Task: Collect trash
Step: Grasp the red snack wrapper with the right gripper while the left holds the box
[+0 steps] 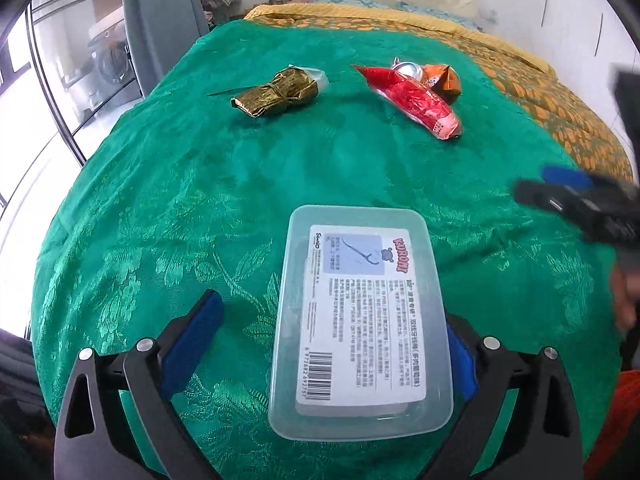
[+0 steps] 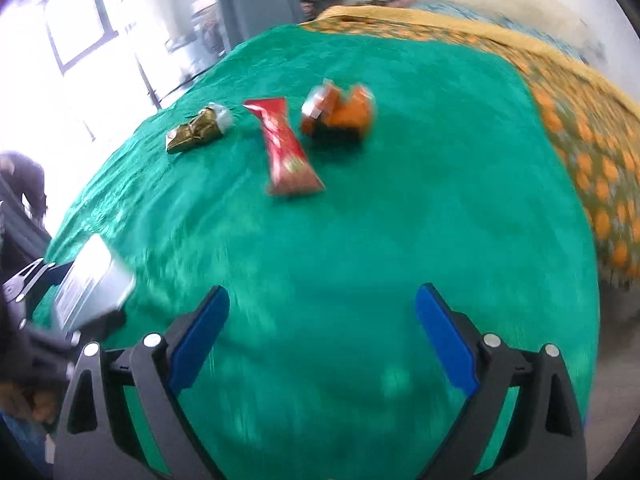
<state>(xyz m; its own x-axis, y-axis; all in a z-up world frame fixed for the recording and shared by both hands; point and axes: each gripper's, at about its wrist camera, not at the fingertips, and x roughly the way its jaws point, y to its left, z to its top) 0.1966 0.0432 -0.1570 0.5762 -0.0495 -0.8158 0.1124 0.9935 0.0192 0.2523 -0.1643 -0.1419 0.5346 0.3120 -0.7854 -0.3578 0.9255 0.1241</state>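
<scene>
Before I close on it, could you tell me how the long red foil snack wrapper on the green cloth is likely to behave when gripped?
The long red foil snack wrapper looks flat and creased, so it will probably crumple and flop rather than hold shape. Its glossy film may slip between pads. It seems empty, so likely very light and easily nudged across the green cloth.

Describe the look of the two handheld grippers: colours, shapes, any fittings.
Both match. The left gripper and right gripper have black, angular arms with triangular cut-outs and round silver bolt heads at the pivots. Each finger carries a long, flat, bright blue pad on its inner face. No cables or markings show. Sleeves cannot be made out.
</scene>
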